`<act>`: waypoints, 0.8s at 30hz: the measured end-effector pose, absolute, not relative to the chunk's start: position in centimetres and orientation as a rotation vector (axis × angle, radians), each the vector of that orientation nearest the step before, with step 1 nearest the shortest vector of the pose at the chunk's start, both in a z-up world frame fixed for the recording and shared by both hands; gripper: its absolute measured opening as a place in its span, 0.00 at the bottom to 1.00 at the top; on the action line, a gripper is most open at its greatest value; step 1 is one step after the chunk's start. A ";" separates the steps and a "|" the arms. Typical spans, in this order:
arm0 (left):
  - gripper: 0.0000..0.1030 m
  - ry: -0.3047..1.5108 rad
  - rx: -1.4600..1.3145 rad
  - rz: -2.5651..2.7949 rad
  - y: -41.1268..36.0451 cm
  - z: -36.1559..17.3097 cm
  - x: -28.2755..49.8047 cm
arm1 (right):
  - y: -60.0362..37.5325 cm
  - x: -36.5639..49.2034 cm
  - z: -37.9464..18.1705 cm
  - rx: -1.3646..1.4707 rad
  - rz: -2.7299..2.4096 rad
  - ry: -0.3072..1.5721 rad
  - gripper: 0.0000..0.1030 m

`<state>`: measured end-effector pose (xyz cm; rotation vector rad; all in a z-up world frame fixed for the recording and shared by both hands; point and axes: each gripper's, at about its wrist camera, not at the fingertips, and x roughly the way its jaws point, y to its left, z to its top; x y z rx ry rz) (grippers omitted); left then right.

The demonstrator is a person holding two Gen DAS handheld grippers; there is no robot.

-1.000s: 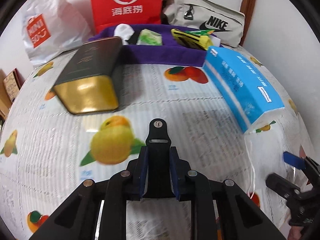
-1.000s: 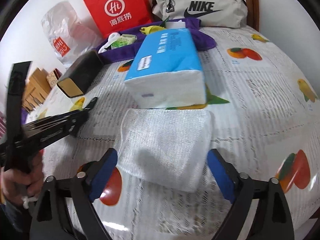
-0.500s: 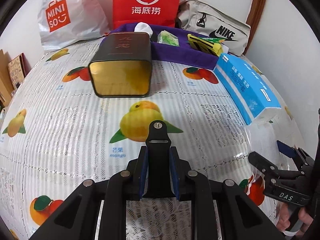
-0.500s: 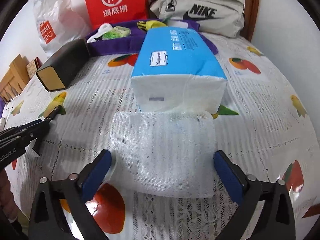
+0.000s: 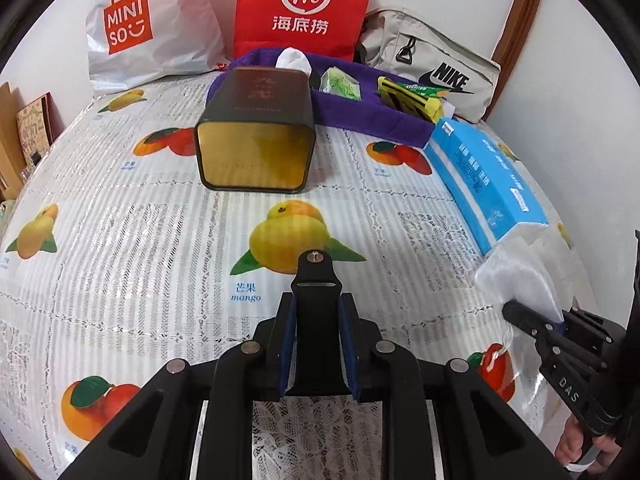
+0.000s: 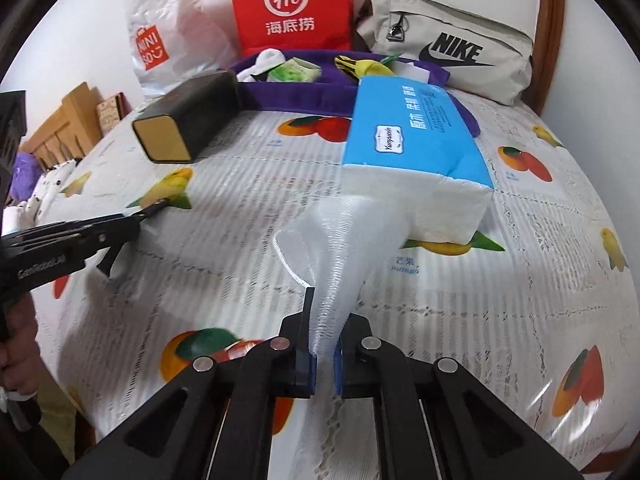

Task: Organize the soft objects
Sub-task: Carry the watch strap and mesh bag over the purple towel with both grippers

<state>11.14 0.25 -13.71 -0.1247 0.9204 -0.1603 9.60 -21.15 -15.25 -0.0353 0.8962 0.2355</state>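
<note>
My right gripper (image 6: pixel 322 344) is shut on a white mesh cloth (image 6: pixel 340 248) and lifts its near edge off the fruit-print tablecloth; the cloth fans out toward a blue tissue pack (image 6: pixel 408 140). In the left wrist view the cloth (image 5: pixel 516 280) and the right gripper (image 5: pixel 560 340) show at the far right, beside the tissue pack (image 5: pixel 484 176). My left gripper (image 5: pixel 316 312) is shut and empty, low over the table's middle. A purple fabric tray (image 5: pixel 360 110) at the back holds white socks (image 5: pixel 294 60) and small packets.
A dark tin with a gold end (image 5: pixel 256 132) lies before the purple tray. A red Hi paper bag (image 5: pixel 304 4), a white Miniso bag (image 5: pixel 140 32) and a grey Nike pouch (image 5: pixel 432 68) stand along the back wall. Wooden furniture (image 6: pixel 60 128) is at the left.
My right gripper has closed on the mesh cloth's near edge and raised it, bunching the cloth. My left gripper has swung left, so the tin now lies straight ahead.
</note>
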 end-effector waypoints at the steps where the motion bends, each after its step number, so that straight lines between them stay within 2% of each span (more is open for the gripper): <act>1: 0.20 0.916 -0.125 -0.159 0.3 -13.5 11.1 | -21.1 9.4 -15.1 -0.036 0.240 0.893 0.06; 24: 0.20 0.832 -0.130 -0.159 1.1 -7.2 12.2 | -21.1 9.7 -8.3 -0.015 0.355 0.778 0.06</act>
